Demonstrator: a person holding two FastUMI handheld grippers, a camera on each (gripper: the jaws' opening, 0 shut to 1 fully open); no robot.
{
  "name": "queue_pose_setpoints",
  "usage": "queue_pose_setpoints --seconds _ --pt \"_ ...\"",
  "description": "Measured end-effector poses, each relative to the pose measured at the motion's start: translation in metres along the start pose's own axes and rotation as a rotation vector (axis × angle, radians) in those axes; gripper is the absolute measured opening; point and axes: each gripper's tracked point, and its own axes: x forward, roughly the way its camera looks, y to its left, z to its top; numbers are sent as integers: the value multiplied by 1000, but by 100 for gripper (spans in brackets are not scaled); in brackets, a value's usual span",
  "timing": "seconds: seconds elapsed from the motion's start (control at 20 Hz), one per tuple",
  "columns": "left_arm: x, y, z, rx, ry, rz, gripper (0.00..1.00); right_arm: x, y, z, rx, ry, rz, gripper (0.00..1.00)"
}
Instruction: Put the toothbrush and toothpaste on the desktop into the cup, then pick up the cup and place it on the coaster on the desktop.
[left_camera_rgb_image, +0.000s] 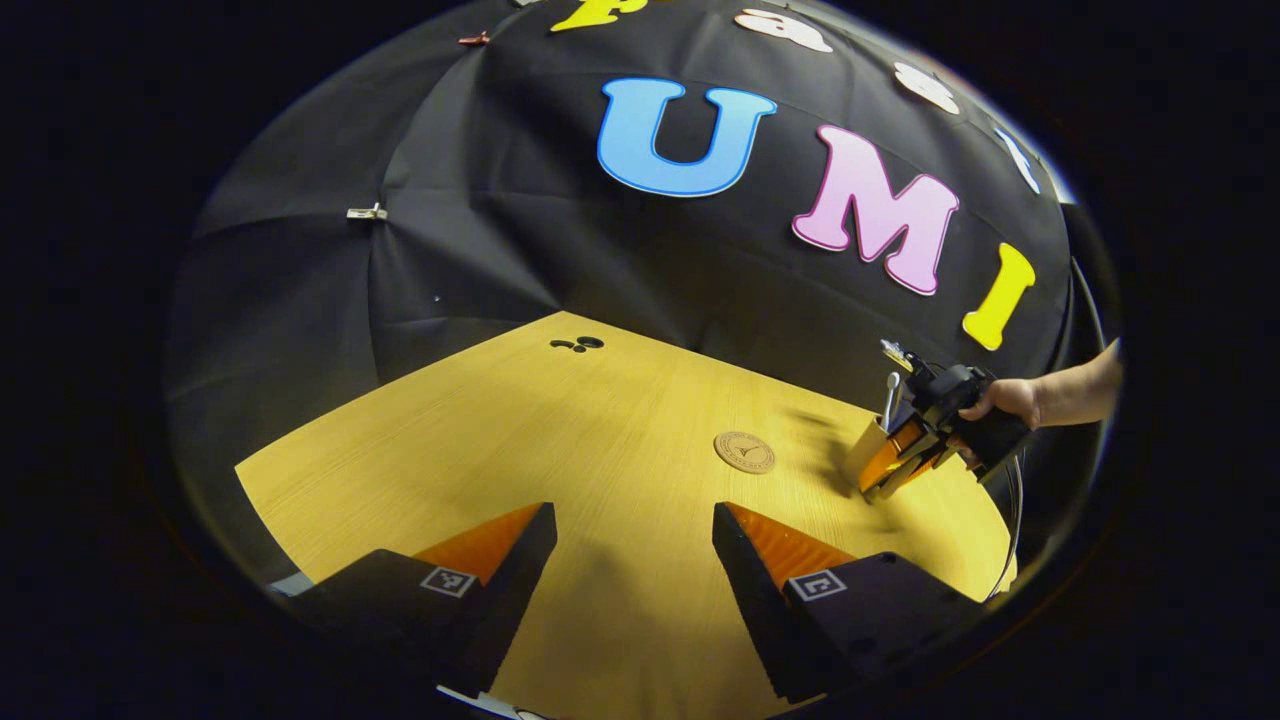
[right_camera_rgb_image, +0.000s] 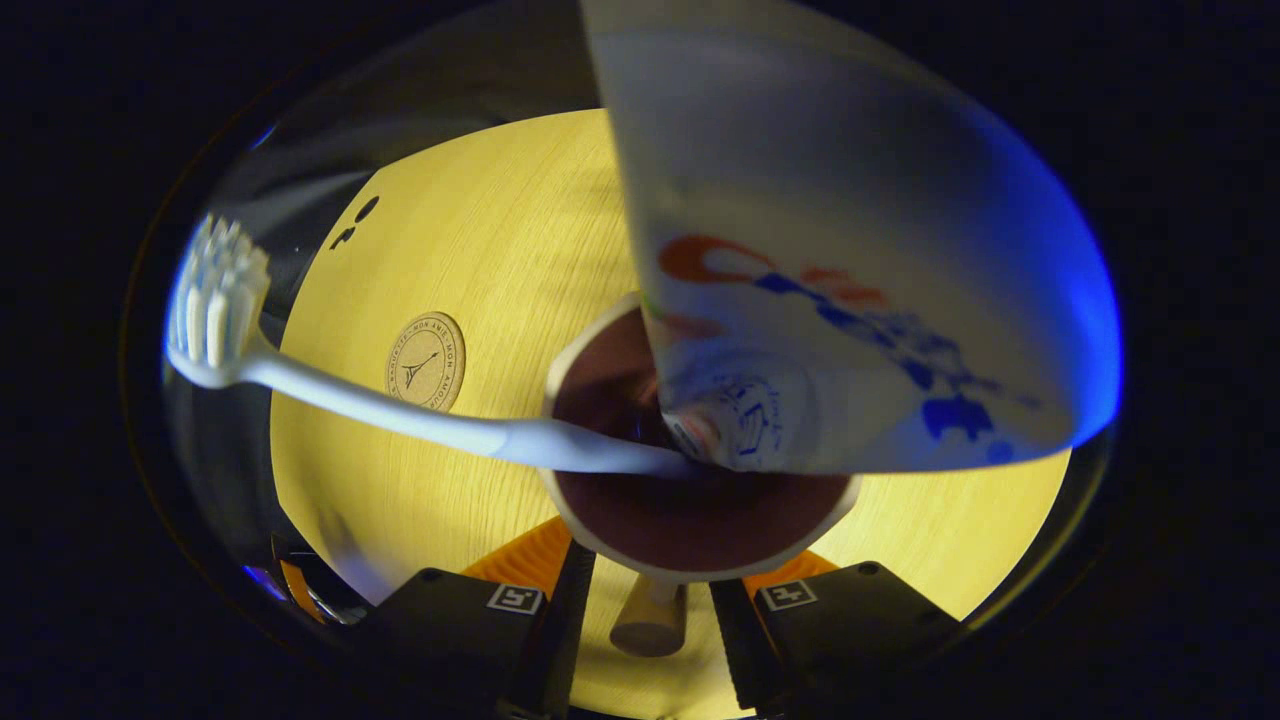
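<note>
In the right gripper view the toothpaste tube (right_camera_rgb_image: 830, 300) lies nearest the lens, large and blurred, its lower end down inside the cup (right_camera_rgb_image: 700, 520). The toothbrush (right_camera_rgb_image: 400, 415) stands in the same cup, its handle leaning out over the left rim, bristle head up at far left. The cup has a pale rim and a dark interior. The right gripper (right_camera_rgb_image: 650, 610) has its two fingers close on either side of what appears to be the cup's handle, just below the rim; the cup is clamped between them.

The round cork coaster (right_camera_rgb_image: 426, 361) lies flat on the wooden desktop (right_camera_rgb_image: 480, 230), left of the cup and apart from it.

In the left gripper view the left gripper (left_camera_rgb_image: 634, 555) holds nothing, fingers spread well apart above the desktop (left_camera_rgb_image: 560, 440). The coaster (left_camera_rgb_image: 744, 452) lies beyond them. Further right, a hand (left_camera_rgb_image: 1000, 398) holds the right gripper (left_camera_rgb_image: 905, 460) with the cup (left_camera_rgb_image: 866, 452), tilted; whether its base touches the desktop cannot be told.
</note>
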Motion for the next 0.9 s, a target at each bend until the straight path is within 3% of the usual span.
queue_pose_setpoints --seconds 0.1,0.15,0.2,0.3,0.4,0.5,0.9 --pt "-1 -5 -5 13 11 -10 97 0 -2 1 -14 -4 -10 60" --pt "-2 -8 -6 11 16 -17 97 1 -2 1 -16 -7 -13 46" --pt "-1 -11 -7 7 21 -25 97 -1 -2 1 -24 -5 -12 39" --pt "0 -18 -10 -1 33 -40 98 -1 -3 2 -52 -19 -28 37" --pt "2 -25 -13 -2 38 -55 97 -1 -4 2 -84 -32 -38 27" --pt "2 -31 -14 8 42 -67 97 0 -2 3 -82 -43 -40 32" --pt "1 -38 -25 13 64 -89 97 -9 -2 15 -121 -120 -66 32"
